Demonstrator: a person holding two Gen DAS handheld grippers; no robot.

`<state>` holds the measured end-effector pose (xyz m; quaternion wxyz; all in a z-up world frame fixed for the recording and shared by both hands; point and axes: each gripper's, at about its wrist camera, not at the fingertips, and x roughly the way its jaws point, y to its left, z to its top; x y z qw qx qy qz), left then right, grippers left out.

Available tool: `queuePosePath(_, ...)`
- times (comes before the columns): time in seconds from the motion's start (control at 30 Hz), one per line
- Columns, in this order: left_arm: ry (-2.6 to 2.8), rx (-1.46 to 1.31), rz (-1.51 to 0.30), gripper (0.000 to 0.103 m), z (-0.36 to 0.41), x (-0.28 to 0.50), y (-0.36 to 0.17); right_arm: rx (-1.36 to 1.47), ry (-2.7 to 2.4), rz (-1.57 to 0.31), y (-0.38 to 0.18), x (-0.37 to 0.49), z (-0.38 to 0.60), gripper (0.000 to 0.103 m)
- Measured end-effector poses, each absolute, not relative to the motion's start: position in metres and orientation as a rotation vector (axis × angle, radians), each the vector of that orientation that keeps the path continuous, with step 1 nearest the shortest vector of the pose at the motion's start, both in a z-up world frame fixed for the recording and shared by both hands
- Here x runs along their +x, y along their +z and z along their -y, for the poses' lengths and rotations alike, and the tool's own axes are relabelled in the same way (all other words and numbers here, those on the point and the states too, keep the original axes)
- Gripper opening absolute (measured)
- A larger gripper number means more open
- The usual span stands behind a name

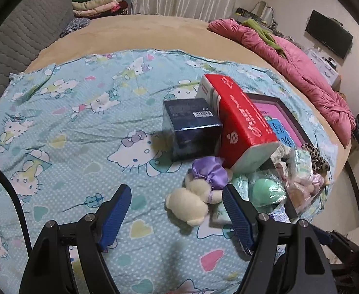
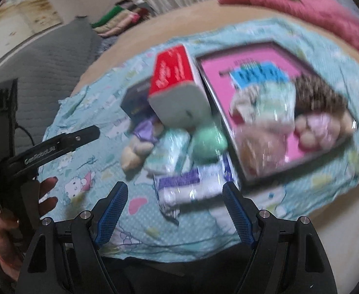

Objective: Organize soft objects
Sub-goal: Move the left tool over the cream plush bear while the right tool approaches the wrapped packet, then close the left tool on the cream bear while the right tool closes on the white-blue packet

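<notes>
You are looking down on a bed covered by a light blue cartoon-cat sheet (image 1: 64, 127), with both tools held above it. Your left tool (image 1: 177, 210) stands open with nothing between its blue pads, and a small cream teddy bear (image 1: 191, 199) in a purple dress lies on the sheet just beyond its tips. Behind the bear sit a dark blue box (image 1: 191, 127) and a red and white box (image 1: 240, 122), touching side by side. To the right of them is a shallow dark-rimmed tray (image 2: 228, 112) with a pink floor, holding a heap of soft things: plastic-wrapped packets, a leopard-print piece (image 2: 318, 90) and a pale pink plush item. A round green soft object (image 1: 268, 192) and a pale wrapped packet (image 2: 169, 149) lie on the sheet between the bear and the tray. Your right tool (image 2: 177, 208) is also open and empty, hanging over a purple and white wrapped pack (image 2: 191, 188) that lies beside the tray's near corner; this view is blurred. A pink quilt (image 1: 301, 66) is bunched along the far edge of the bed.
</notes>
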<state>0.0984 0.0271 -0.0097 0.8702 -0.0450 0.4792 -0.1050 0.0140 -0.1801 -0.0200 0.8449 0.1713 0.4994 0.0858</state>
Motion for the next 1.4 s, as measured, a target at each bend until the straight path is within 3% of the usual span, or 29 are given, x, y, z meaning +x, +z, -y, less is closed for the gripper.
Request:
queuePosePath(0.6, -0.312, -0.081, -1.045, 0.076, -0.015, 0.116, -0.050, 0.688, 0.067, -1.164, -0.064, 0.018, 0.197, 0.081)
queuePosePath(1.4, -0.329, -0.045, -1.091, 0.076, -0.011, 0.126, -0.071, 0.806, -0.114, -1.124, -0.086, 0.044, 0.191, 0.081)
